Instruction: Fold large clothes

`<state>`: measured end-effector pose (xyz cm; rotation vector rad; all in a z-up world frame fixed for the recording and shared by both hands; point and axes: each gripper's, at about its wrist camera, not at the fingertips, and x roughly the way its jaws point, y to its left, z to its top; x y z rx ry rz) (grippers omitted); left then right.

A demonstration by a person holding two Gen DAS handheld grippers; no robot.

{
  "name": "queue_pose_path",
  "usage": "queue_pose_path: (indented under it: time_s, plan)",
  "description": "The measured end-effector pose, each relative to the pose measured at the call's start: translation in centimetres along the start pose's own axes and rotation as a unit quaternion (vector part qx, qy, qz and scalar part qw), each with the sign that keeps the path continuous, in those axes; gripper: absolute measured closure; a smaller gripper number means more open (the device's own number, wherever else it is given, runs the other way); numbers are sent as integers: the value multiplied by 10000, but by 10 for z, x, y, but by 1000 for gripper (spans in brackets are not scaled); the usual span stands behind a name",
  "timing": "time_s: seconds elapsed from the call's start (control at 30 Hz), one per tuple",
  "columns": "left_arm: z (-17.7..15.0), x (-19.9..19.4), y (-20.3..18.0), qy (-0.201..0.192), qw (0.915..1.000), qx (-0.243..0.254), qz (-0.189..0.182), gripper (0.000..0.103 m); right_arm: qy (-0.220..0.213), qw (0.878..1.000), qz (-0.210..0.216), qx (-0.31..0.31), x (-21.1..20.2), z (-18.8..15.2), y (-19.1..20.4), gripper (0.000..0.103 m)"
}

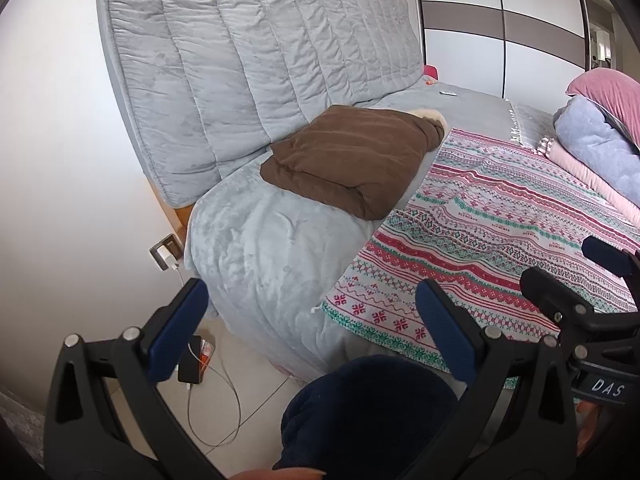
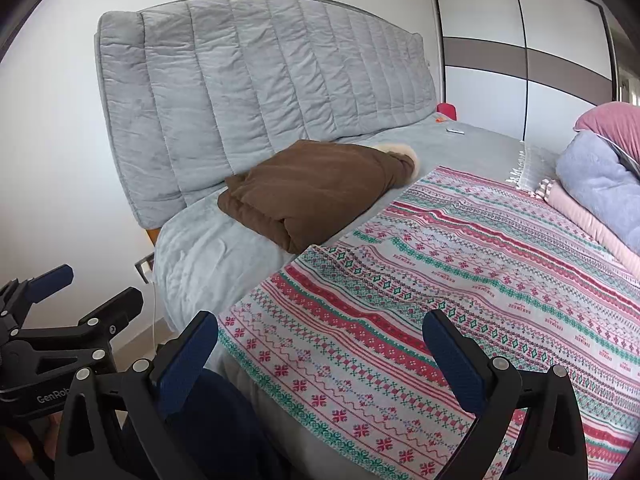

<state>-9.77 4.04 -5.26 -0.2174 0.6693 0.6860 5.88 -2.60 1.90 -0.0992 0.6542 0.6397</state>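
A folded brown coat with a cream fur trim lies on the grey bed near the padded headboard. A red, green and white patterned cloth is spread flat over the bed in front of both grippers. My left gripper is open and empty, held off the bed's near corner above the floor. My right gripper is open and empty too, over the near edge of the patterned cloth. Each gripper shows at the edge of the other's view.
A grey quilted headboard stands at the back against a white wall. Rolled pink and lilac bedding is piled at the right. A charger and cables lie on the tiled floor. A dark blue clothed leg is below the grippers. A wardrobe stands behind.
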Motion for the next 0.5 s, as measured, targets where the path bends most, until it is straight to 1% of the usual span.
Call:
queue_pose_path:
  time_s: [0.5]
  plan:
    - [-2,-2,-2,25,10000,33,21,0,-2,10000,-4,-15,-1,0,1,0]
